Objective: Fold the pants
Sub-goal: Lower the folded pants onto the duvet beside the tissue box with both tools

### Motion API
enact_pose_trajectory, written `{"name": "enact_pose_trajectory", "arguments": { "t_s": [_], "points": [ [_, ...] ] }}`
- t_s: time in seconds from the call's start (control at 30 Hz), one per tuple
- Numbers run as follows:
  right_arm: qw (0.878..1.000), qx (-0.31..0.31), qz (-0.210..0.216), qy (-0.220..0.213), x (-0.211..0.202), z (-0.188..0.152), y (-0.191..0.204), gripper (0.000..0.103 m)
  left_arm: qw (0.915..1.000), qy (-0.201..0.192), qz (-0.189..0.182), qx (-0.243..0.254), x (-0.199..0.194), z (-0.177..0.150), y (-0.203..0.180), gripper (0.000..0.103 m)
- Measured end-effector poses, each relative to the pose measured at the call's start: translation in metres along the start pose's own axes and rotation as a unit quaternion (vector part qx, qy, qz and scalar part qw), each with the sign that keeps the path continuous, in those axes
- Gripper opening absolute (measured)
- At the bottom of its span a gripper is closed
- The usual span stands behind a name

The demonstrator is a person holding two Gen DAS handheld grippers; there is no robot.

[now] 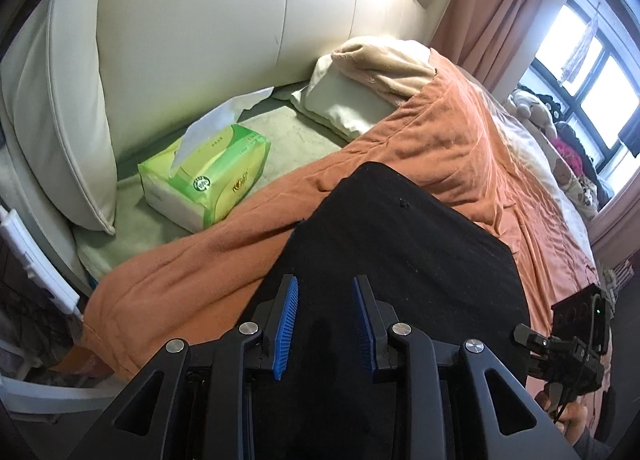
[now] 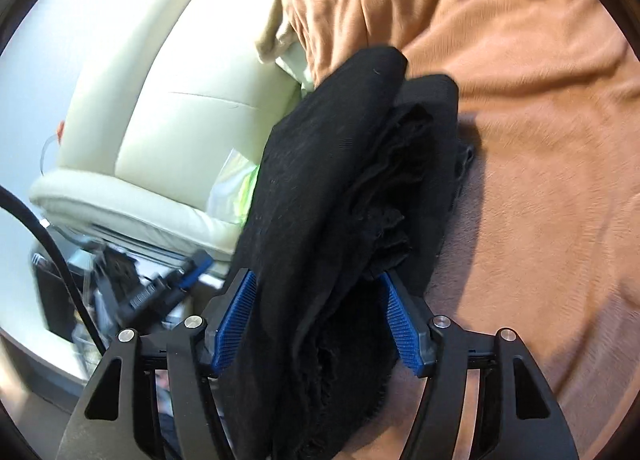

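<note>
The black pants (image 1: 404,244) lie folded flat on the orange blanket (image 1: 200,272) on the bed. My left gripper (image 1: 325,286) hovers over their near part, jaws open, nothing between the blue pads. In the right wrist view the pants (image 2: 340,188) are a thick bunched stack raised off the blanket (image 2: 540,140). My right gripper (image 2: 318,284) has its blue pads on either side of that stack and holds it. The right gripper's body also shows in the left wrist view (image 1: 576,336) at the right edge of the pants.
A green tissue pack (image 1: 208,176) lies near the cream padded headboard (image 1: 224,20). A pillow under a beige blanket (image 1: 360,96) sits behind the orange blanket. Pink curtains (image 1: 504,8) and a window (image 1: 592,72) are to the right. Bedside clutter (image 2: 120,288) lies left.
</note>
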State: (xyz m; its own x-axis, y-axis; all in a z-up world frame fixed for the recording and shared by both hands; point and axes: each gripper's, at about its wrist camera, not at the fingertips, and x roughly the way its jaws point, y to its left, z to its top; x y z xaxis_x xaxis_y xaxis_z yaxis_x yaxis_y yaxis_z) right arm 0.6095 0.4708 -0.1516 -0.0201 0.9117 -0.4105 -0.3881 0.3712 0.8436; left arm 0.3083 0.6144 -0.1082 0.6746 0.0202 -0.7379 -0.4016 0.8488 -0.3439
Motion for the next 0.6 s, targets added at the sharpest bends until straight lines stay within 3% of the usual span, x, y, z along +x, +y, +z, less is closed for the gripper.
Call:
{"name": "enact_pose_trajectory", "arguments": {
  "t_s": [0.07,0.2,0.37,0.53,0.6],
  "points": [
    [0.999,0.03,0.015,0.024,0.011,0.005,-0.008,0.066,1.0,-0.001,-0.007,-0.001,-0.001,-0.009,-0.005,0.031],
    [0.999,0.027,0.015,0.037,0.013,0.017,-0.014,0.065,0.9996,0.001,-0.024,-0.014,0.003,-0.022,-0.013,0.031],
    [1.0,-0.011,-0.014,0.003,-0.001,0.03,0.01,0.044,0.9996,0.008,-0.023,-0.012,0.012,-0.042,-0.02,0.03],
    [0.998,-0.051,-0.042,-0.016,-0.011,0.029,0.029,0.042,0.9996,0.006,-0.021,-0.018,0.014,-0.049,-0.018,0.03],
    [0.992,-0.1,-0.055,-0.05,-0.03,0.025,0.043,0.032,0.9996,0.012,-0.015,-0.018,0.018,-0.05,-0.017,0.03]
  ]
}}
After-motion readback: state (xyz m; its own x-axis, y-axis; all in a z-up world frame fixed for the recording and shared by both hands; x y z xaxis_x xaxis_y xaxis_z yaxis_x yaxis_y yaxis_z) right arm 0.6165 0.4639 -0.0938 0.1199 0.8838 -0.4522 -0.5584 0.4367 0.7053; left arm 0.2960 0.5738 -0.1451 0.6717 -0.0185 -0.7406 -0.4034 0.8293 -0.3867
